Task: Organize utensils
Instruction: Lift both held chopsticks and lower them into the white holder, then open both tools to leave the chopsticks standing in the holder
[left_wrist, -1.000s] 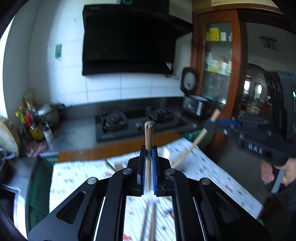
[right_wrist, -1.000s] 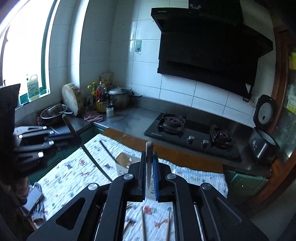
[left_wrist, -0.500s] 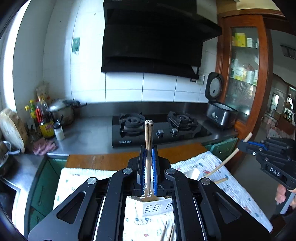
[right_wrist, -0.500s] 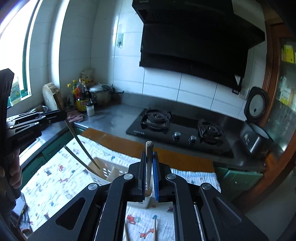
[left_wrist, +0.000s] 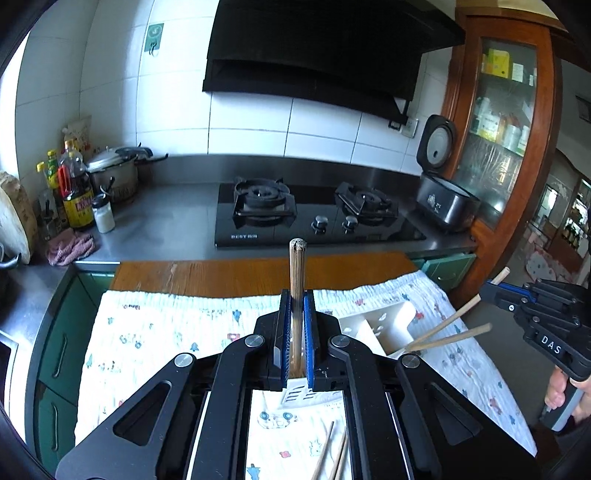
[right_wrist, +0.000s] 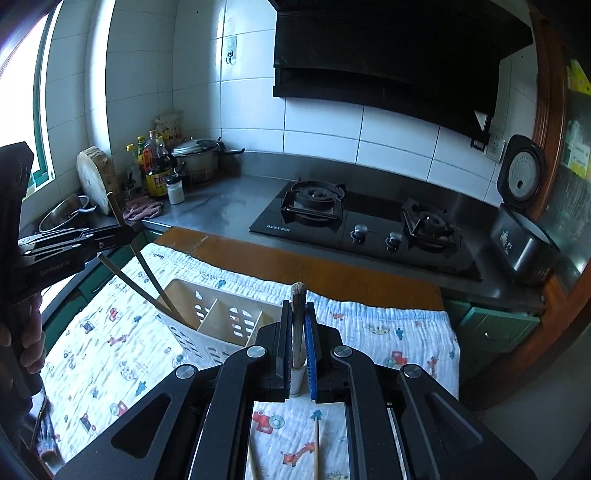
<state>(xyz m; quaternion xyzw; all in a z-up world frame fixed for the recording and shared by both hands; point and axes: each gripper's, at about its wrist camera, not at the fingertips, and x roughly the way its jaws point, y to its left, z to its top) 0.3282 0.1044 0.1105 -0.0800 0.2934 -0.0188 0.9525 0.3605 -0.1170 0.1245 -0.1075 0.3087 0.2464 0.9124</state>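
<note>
Kitchen worktop under a printed cloth (left_wrist: 155, 332) fills the near ground, loose chopsticks (left_wrist: 334, 452) lying on it just below the left gripper (left_wrist: 297, 332), whose jaws are clamped on one upright chopstick (left_wrist: 297, 280). The right gripper (right_wrist: 298, 339) likewise pinches its own chopstick (right_wrist: 297, 317). Just past both tongs stands the white utensil holder (right_wrist: 218, 325), two chopsticks (right_wrist: 147, 280) leaning in its left compartment. Beyond it lie a wooden strip, then the gas hob (left_wrist: 314, 218), and a rice cooker (left_wrist: 445, 195) off to the right
</note>
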